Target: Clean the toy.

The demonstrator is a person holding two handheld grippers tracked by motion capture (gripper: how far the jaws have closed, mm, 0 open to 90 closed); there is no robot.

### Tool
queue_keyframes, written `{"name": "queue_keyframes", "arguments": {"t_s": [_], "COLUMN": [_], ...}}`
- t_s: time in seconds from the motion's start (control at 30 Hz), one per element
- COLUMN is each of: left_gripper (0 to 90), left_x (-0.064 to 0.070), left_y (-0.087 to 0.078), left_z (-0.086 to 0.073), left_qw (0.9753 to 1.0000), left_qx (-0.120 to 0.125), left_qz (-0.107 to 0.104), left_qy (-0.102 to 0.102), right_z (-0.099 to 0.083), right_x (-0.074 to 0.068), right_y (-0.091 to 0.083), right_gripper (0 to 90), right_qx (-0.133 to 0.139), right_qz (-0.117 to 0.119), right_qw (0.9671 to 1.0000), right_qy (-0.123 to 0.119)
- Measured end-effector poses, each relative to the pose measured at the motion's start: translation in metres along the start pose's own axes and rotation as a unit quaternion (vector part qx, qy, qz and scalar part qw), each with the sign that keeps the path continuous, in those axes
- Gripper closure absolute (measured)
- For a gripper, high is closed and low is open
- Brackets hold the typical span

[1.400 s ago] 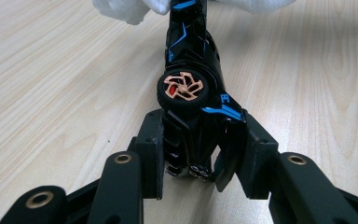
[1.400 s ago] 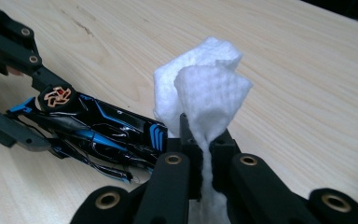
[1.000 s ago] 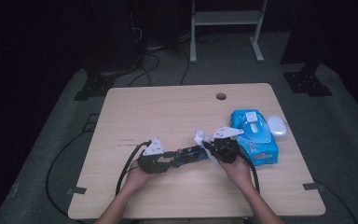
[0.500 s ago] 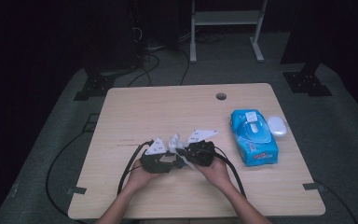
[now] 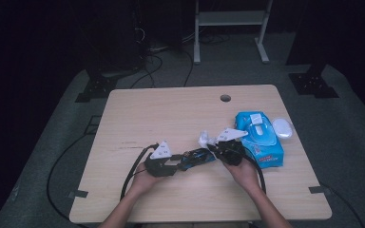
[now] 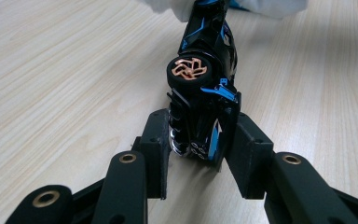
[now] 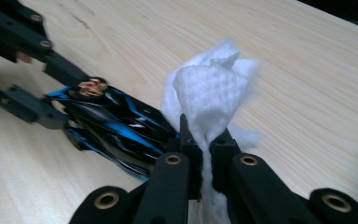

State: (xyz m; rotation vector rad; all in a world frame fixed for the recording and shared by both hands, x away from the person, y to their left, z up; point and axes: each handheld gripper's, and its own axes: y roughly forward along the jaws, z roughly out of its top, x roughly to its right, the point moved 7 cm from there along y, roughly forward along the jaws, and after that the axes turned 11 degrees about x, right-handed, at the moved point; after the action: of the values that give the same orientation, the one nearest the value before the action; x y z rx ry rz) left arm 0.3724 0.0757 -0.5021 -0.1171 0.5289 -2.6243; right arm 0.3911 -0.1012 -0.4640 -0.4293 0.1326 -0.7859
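A black and blue toy car (image 5: 197, 156) lies on its side just above the wooden table (image 5: 171, 118), near the front middle. My left gripper (image 5: 181, 162) is shut on its rear end (image 6: 203, 93), one copper-spoked wheel facing up. My right gripper (image 5: 215, 147) is shut on a bunched white wipe (image 7: 209, 88). The wipe (image 5: 203, 139) touches the car's far end (image 7: 116, 130), and in the left gripper view the wipe (image 6: 270, 5) shows at the top edge. Both jaw pairs are closed tight on what they hold.
A blue pack of wet wipes (image 5: 259, 135) lies at the right of the table, with a white oval object (image 5: 282, 127) beside it. A cable hole (image 5: 225, 98) sits near the far edge. Black cables trail off the table's front left.
The right gripper slid left along the car with the wipe, then came back right to the car's far end. The left gripper has kept the car still.
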Motion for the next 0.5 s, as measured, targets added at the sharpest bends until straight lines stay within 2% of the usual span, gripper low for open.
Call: {"name": "queue_keyframes", "arguments": {"t_s": [0.07,0.13,0.2,0.27,0.3,0.33,0.37,0.43,0.5], "left_gripper": [55.8,51.4,48.0,43.2,43.2,43.3,46.1,49.9,49.9], "left_x": [-0.001,-0.002,-0.003,-0.004,-0.003,-0.003,-0.001,0.000,0.000], "left_y": [0.002,0.002,0.003,0.004,0.005,0.005,0.004,0.004,0.004], "left_z": [0.000,0.000,0.000,0.000,0.000,0.000,0.000,0.000,-0.001], "left_qw": [0.9999,0.9999,0.9997,0.9994,0.9994,0.9996,0.9998,0.9999,0.9999], "left_qx": [0.000,-0.001,0.001,0.004,0.005,0.004,0.002,-0.004,-0.007], "left_qz": [0.008,0.010,0.015,0.020,0.020,0.017,0.012,0.013,0.012], "left_qy": [-0.011,-0.012,-0.017,-0.027,-0.026,-0.023,-0.016,-0.005,-0.006], "right_z": [0.003,0.006,0.010,0.012,0.012,0.012,0.012,0.013,0.012], "right_x": [-0.011,-0.027,-0.043,-0.052,-0.054,-0.054,-0.051,-0.038,-0.017], "right_y": [0.005,0.015,0.022,0.026,0.026,0.026,0.025,0.017,0.006], "right_gripper": [87.2,87.2,87.2,87.2,87.2,87.2,87.2,87.2,87.1], "right_qx": [0.003,0.007,0.012,0.018,0.018,0.017,0.015,0.024,0.031], "right_qz": [0.016,0.034,0.071,0.092,0.103,0.107,0.107,0.088,0.060], "right_qw": [0.9999,0.9993,0.9974,0.9956,0.9943,0.9936,0.9938,0.9954,0.9968], "right_qy": [-0.002,-0.015,-0.001,0.008,0.023,0.032,0.029,0.031,0.042]}}
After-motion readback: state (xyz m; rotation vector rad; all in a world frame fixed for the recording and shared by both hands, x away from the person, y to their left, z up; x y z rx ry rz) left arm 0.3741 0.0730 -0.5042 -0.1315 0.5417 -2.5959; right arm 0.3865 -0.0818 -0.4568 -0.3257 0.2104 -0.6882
